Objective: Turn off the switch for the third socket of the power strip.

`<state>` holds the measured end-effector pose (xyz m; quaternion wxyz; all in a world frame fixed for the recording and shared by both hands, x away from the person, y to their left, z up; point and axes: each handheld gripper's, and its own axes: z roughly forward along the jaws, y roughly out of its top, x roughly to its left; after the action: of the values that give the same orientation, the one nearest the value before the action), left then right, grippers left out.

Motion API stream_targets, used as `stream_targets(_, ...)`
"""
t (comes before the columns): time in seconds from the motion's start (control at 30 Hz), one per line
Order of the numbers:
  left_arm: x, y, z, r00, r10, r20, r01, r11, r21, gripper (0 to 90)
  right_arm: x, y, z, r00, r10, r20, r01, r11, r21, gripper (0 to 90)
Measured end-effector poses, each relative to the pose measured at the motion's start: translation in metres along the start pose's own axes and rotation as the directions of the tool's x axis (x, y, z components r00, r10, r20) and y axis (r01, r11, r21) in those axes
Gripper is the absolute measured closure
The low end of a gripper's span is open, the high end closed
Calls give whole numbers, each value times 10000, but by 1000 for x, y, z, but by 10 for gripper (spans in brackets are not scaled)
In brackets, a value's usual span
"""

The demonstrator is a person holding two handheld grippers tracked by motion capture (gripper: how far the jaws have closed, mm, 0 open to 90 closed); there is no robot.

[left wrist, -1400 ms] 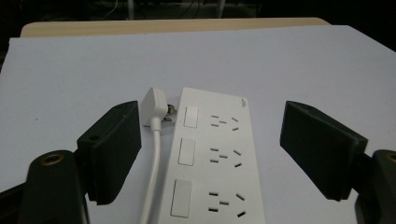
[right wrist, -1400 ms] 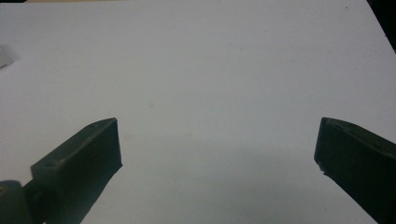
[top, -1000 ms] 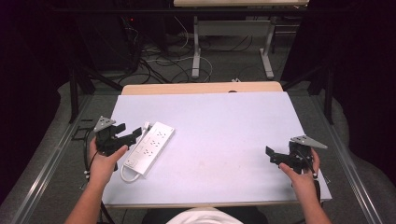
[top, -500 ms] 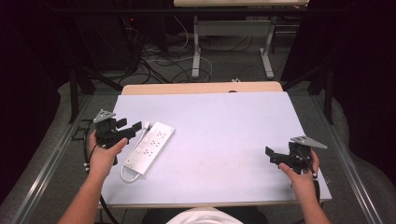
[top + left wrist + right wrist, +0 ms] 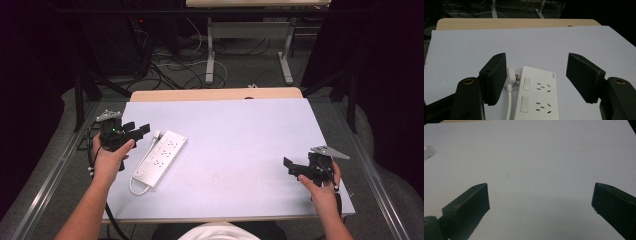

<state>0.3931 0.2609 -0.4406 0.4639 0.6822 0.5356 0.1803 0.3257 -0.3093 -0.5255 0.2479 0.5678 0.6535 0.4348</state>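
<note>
The power strip (image 5: 161, 158) lies just right of the left gripper (image 5: 134, 131), its length running away from the person. That gripper's jaws, empty, have just been closing a little; the right gripper (image 5: 292, 168), well apart, gapes wide.

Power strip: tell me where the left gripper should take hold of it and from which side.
Best guess: grip the white power strip across its narrow width, at mid-length, coming down from above. It lies flat, socket face up, and its long edges are bare. The left gripper hovers beside it, jaws open.

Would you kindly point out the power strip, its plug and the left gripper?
power strip (image 5: 539, 100), left gripper view, on its white top face.
plug (image 5: 511, 75), left gripper view, on its white body.
left gripper (image 5: 137, 129), high view, between its fingertips.
</note>
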Motion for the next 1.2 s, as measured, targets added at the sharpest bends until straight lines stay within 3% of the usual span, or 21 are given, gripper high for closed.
stream_targets(0.33,-3,10,6,9999,-41,98,40,9999,110,340,-1,0,0,10000,-18,-37,18,10000,56,8)
stream_targets(0.57,-5,17,11,9999,-138,34,136,9986,519,357,-1,0,0,10000,-20,-46,20,10000,50,8)
stream_targets(0.6,-6,17,13,9999,-159,-20,160,9993,326,359,0,0,0,9999,65,-100,-63,9999,152,8)
stream_targets(1.2,-12,23,28,9989,-463,27,458,9933,1065,439,0,0,1,9998,-145,-126,147,9997,189,9)
